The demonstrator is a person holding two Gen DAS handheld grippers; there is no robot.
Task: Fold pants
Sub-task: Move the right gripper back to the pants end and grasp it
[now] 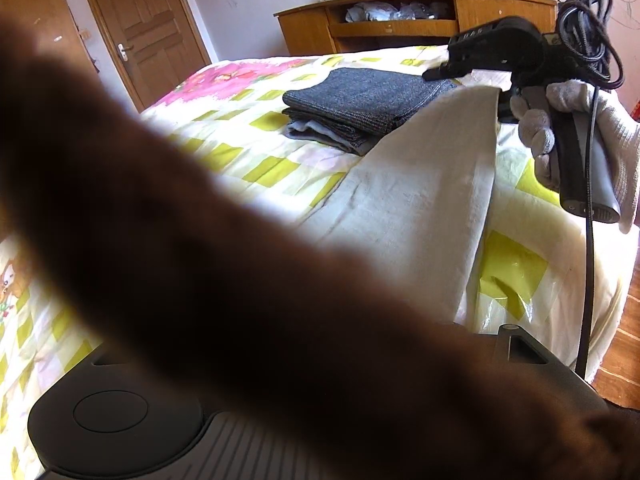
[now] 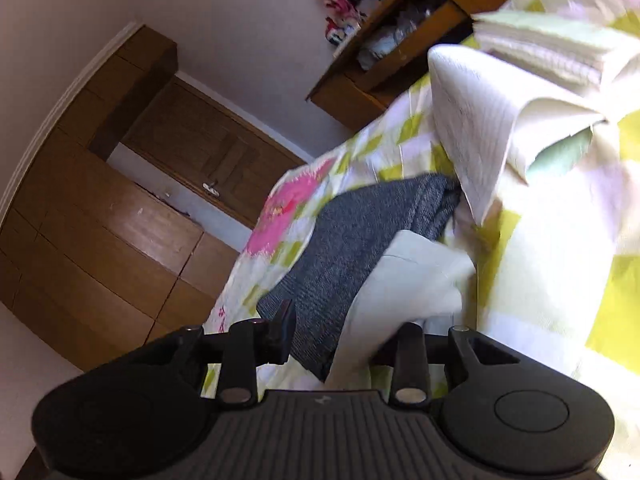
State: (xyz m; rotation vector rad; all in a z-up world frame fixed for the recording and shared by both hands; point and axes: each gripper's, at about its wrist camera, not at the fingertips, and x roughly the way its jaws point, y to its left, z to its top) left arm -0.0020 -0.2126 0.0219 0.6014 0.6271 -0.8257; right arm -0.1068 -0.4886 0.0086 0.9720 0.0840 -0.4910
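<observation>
Cream pants (image 1: 420, 200) on bed, cloth between right claw (image 2: 344, 336) fingers, left claw hidden

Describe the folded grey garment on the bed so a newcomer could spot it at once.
Start at the bed with the yellow-green and white checked cover, in front of the wooden cabinet. The dark grey woven garment lies there folded into a flat stack, beside the cream-white pants. It is the only dark, speckled cloth on the bed; everything near it is pale.

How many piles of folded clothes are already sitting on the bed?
2. A dark grey folded pile lies mid-bed, beside the cream pants. A pale folded stack sits farther up, near the wooden cabinet. More may be hidden.
</observation>
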